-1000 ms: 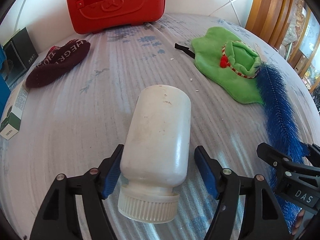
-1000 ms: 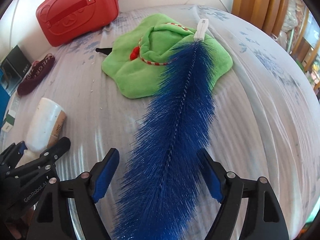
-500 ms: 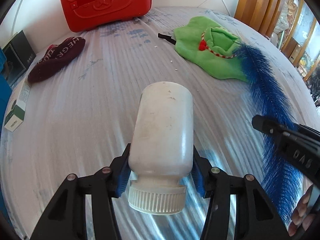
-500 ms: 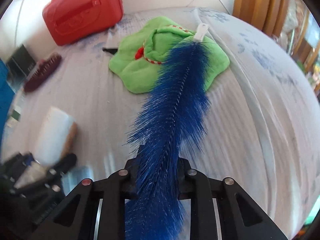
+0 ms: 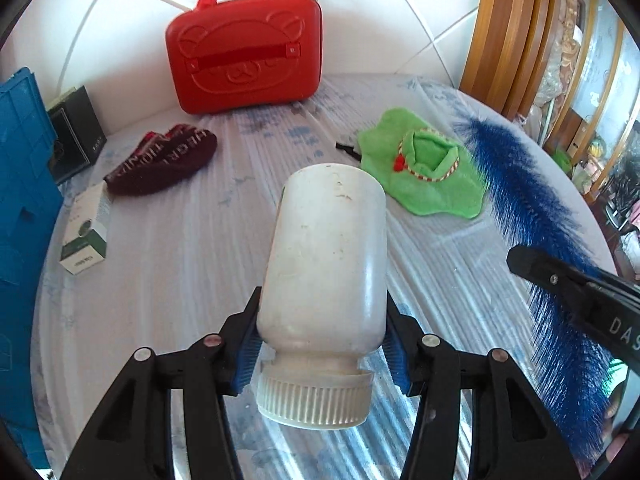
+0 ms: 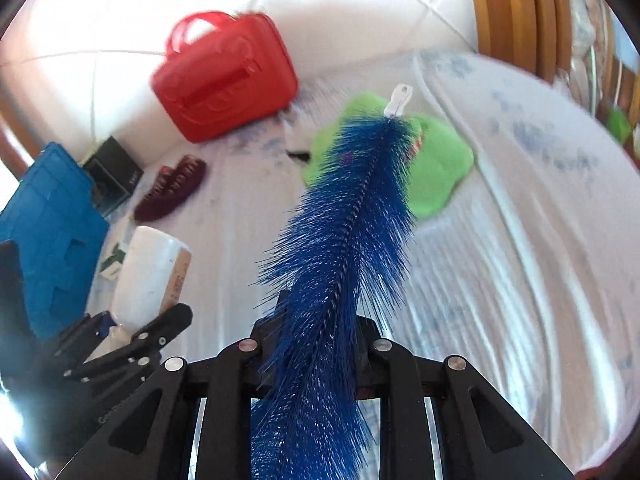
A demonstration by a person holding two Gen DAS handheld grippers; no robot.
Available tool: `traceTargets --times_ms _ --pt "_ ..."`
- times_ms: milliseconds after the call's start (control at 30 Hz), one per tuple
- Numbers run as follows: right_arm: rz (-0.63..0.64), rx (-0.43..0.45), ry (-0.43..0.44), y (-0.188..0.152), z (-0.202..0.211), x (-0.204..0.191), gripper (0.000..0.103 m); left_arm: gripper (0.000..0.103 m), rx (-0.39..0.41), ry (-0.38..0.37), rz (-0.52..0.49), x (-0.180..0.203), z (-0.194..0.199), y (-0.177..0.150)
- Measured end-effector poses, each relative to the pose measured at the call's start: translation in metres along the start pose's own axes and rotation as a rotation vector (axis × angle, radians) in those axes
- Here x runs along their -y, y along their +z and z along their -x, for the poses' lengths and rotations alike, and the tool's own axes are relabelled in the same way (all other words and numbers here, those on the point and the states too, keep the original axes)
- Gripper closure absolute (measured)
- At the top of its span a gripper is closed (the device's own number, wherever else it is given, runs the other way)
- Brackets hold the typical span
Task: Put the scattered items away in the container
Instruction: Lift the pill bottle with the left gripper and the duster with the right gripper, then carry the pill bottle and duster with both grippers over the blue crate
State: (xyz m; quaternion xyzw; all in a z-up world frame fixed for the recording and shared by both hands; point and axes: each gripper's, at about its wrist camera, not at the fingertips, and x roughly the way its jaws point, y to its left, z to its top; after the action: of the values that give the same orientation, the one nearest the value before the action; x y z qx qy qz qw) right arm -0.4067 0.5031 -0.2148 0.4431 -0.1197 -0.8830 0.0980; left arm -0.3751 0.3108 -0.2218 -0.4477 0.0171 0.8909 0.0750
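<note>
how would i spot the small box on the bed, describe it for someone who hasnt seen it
Start at the blue crate on the bed's left edge. Right beside it, in front of the dark red slippers, lies the small box. It is white with a dark green end, unlike the black box behind.

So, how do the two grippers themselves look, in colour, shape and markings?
Both are black plastic linkages with silver rivets. The left gripper has blue ribbed pads on its fingers. The right gripper shows white letters "DAS" from the side; the left body carries faint lettering, unreadable.
</note>
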Motion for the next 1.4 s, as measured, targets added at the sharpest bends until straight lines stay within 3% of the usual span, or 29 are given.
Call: traceTargets --times_ms 267,600,1033,1400 --pt "0.06 0.117 -0.025 0.017 0.055 -0.045 0.082 0.051 0.121 -0.013 0.002 -0.025 0.063 0.01" --pt "0.096 0.158 -0.025 0.005 0.093 -0.081 0.082 0.051 0.199 -0.02 0.0 -0.044 0.117 -0.001" --pt "0.245 0.144 0.096 -0.014 0.131 -0.092 0.082 0.051 0.228 0.112 0.101 -0.025 0.173 -0.039" --pt "0.349 0.146 0.168 -0.037 0.157 -0.144 0.082 0.051 0.287 0.178 0.148 -0.05 0.234 -0.072"
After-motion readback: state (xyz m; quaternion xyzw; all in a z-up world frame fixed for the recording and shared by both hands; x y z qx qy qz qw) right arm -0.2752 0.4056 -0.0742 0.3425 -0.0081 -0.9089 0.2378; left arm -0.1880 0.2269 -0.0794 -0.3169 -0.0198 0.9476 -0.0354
